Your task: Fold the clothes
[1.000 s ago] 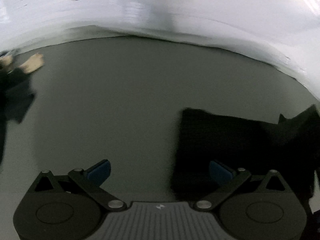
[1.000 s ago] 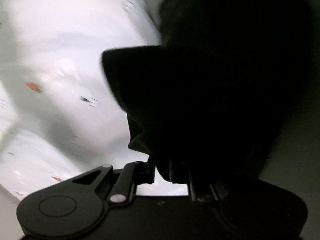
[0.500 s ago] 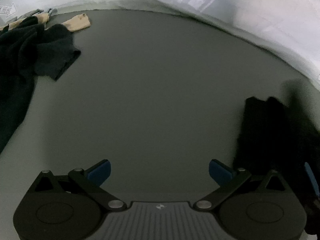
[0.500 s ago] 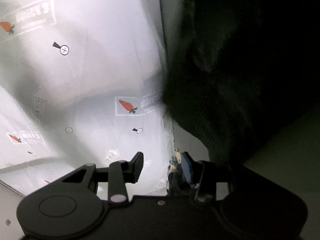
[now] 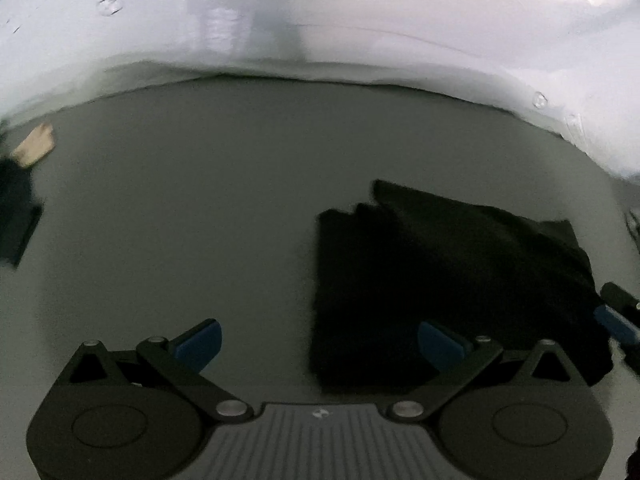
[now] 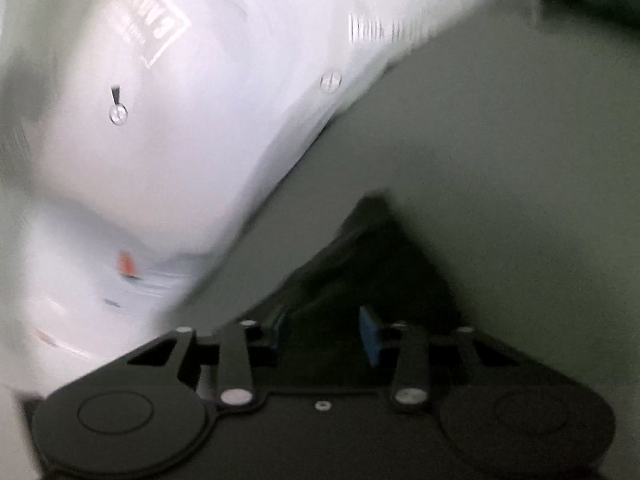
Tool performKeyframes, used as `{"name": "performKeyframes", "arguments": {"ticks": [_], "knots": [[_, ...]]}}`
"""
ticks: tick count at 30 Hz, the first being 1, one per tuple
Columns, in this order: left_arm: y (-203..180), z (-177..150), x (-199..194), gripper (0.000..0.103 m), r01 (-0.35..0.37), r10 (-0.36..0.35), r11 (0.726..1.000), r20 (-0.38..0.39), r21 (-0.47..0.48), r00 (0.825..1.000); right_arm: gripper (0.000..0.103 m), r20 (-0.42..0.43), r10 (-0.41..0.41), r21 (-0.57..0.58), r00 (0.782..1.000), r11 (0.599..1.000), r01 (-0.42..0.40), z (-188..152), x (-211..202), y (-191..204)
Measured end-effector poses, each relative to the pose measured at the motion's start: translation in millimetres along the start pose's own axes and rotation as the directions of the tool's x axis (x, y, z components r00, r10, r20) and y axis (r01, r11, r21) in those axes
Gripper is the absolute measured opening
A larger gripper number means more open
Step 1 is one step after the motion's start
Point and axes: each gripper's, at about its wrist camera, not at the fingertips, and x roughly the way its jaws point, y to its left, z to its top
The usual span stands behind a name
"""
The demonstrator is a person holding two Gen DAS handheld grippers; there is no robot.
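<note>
- Left gripper (image 5: 318, 340), black linkage frame with blue pads: jaws spread wide, released, nothing between them. Left pad (image 5: 200, 342) hangs over bare surface; the right one (image 5: 440, 344) sits over the near edge of the dark cloth, contact not discernible.
- Right gripper (image 6: 324, 330), same black frame with blue pads (image 6: 370, 334): jaws opening, pads parted with a clear gap. Dark cloth lies behind and beneath the gap; no pad visibly presses it. View is motion-blurred. Its blue fingertip also shows in the left wrist view at 3 o'clock, at the cloth's right edge.
- Folded black fabric garment (image 5: 452, 280), roughly rectangular stack with an uneven layered top edge: lies flat on the surface at 3 to 4 o'clock from the left gripper's centre in the left wrist view. In the right wrist view it (image 6: 372, 264) sits at 12 o'clock directly ahead of the jaws.
- Grey-green matte table surface (image 5: 192, 208): bears all items.
- Second dark garment, crumpled (image 5: 16, 220): at 9 o'clock, frame edge, well apart from the folded stack.
- Small tan cloth piece (image 5: 34, 146): at 10 o'clock, just beyond the crumpled garment.
- White sheeting printed with orange carrot motifs and markings (image 5: 360, 8): at 12 o'clock beyond the table's far edge; also fills 9 to 12 o'clock in the right wrist view (image 6: 160, 140).
</note>
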Motion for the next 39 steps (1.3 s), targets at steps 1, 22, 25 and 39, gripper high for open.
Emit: {"name": "performKeyframes", "arguments": {"ticks": [1, 22, 25, 39], "knots": [[-3.7, 1.5, 4.4, 0.103, 0.002, -0.002, 1.000, -0.003, 0.016, 1.000, 0.053, 0.018, -0.042, -0.051, 0.999, 0.998, 0.043, 7.2, 4.0, -0.4], [13.3, -4.5, 49.1, 0.103, 0.234, -0.235, 0.972, -0.039, -0.029, 0.971, 0.094, -0.150, -0.125, -0.312, 0.981, 0.947, 0.073, 16.7, 101.7, 19.7], [9.9, -5.3, 49.1, 0.103, 0.276, -0.277, 0.961, -0.036, -0.029, 0.960, 0.092, -0.159, -0.152, -0.368, 0.976, 0.926, 0.084, 11.4, 110.2, 32.0], [6.8, -23.4, 5.5, 0.028, 0.262, -0.252, 0.962, 0.116, -0.079, 0.961, 0.021, -0.120, -0.014, -0.296, 0.993, 0.955, -0.023, -11.9, 64.9, 56.2]]}}
